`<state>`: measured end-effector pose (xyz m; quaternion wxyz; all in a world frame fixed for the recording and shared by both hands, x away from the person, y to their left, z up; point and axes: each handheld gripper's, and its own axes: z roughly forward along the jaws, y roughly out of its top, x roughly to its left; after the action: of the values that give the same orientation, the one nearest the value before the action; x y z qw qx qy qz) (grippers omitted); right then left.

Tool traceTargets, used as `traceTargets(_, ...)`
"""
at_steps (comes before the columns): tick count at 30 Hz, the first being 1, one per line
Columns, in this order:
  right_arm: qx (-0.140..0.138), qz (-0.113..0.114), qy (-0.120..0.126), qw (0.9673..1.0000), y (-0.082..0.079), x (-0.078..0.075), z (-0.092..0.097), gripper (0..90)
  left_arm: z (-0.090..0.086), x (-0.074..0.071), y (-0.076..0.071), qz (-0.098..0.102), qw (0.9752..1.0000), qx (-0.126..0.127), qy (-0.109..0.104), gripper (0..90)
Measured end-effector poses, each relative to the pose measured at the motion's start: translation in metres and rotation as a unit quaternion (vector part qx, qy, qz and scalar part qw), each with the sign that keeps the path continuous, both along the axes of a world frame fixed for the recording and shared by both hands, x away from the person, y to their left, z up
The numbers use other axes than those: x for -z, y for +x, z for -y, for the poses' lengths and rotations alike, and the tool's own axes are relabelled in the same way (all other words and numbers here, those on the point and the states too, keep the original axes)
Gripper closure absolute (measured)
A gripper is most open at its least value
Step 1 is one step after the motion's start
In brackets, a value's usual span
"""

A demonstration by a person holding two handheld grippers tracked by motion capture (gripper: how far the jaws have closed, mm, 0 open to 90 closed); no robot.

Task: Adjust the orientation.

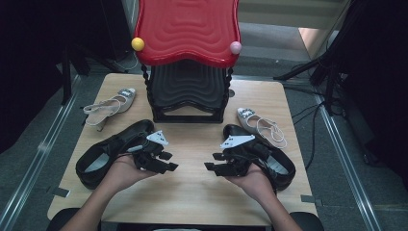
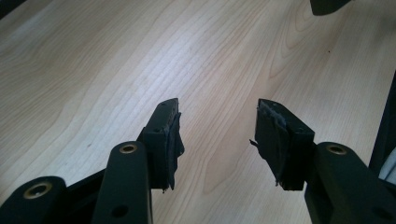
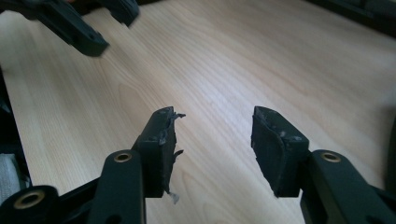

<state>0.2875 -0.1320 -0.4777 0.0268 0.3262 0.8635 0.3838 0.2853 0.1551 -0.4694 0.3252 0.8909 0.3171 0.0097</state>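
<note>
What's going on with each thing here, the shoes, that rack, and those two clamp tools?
left gripper: open, empty, over bare table.
right gripper: open, empty, facing the left one.
left black shoe: flat on table.
right black shoe: flat on table.
left silver sandal: on its side.
right silver sandal: on table.
rack: shelves empty.

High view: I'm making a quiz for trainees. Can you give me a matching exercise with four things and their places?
Things:
1. black shoe
2. silver sandal
3. yellow ball
4. left tongs

Places:
A. red top's left corner
B. over the bare wood, open
C. table's left edge
D. right of the black stand

Pairs: 1-C, 2-D, 3-A, 4-B
</note>
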Motion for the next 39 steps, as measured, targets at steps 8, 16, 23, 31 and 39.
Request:
traceTargets(8,-0.019,-0.016,0.005,0.9997,0.002,-0.003,-0.001,39.9,-0.017,-0.008,-0.002,0.004,0.9998,-0.020,0.000,49.4)
traceTargets(16,-0.018,-0.016,0.007,0.9997,0.007,-0.003,-0.003,28.5,-0.039,-0.018,-0.008,-0.002,0.9992,-0.039,-0.001,47.9)
traceTargets(23,-0.039,0.000,0.014,0.9991,0.010,-0.007,-0.004,42.5,-0.059,-0.026,-0.015,0.000,0.9984,-0.056,0.004,46.2)
traceTargets(31,-0.034,0.003,0.009,0.9994,0.014,-0.007,-0.006,47.5,-0.088,-0.035,-0.022,0.004,0.9956,-0.093,0.008,47.1)
traceTargets(39,-0.044,-0.004,0.004,0.9990,0.018,-0.005,-0.013,47.5,-0.115,-0.043,-0.032,0.001,0.9914,-0.130,0.017,48.4)
